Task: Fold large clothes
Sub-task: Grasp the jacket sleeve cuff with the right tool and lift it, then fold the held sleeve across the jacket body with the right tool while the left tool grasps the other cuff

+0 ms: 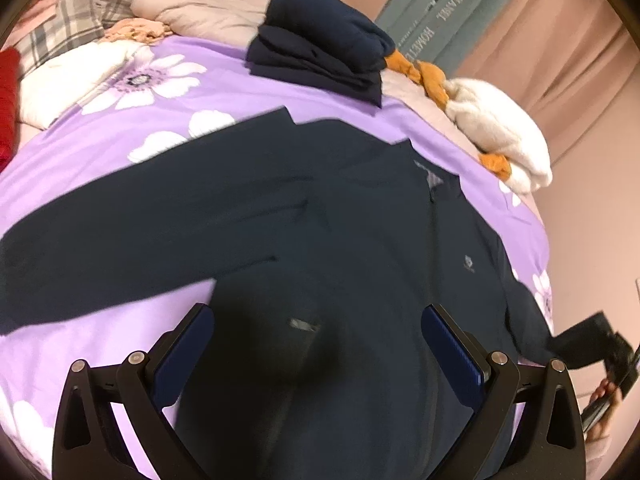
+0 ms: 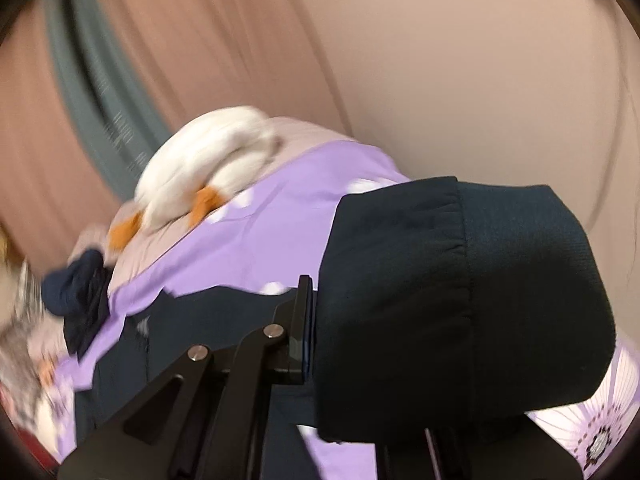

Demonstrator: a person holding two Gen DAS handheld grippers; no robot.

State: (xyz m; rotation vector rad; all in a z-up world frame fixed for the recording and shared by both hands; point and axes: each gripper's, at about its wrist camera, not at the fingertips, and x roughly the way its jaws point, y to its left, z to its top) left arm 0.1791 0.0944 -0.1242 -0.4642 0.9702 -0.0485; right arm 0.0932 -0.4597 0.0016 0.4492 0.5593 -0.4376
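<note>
A dark navy zip jacket lies spread front-up on the purple flowered sheet, one sleeve stretched out to the left. My left gripper hovers over the jacket's lower body, open, its blue pads wide apart with nothing pinched between them. At the far right edge the other sleeve runs off toward my right gripper, held in a hand. In the right wrist view my right gripper is shut on the sleeve's ribbed cuff, lifted off the bed. The cuff drapes over and hides one finger.
A folded pile of navy clothes sits at the far side of the bed. A white fluffy garment with orange cloth lies at the right edge. Plaid pillows and a red item are at the left. Pink and teal curtains hang behind.
</note>
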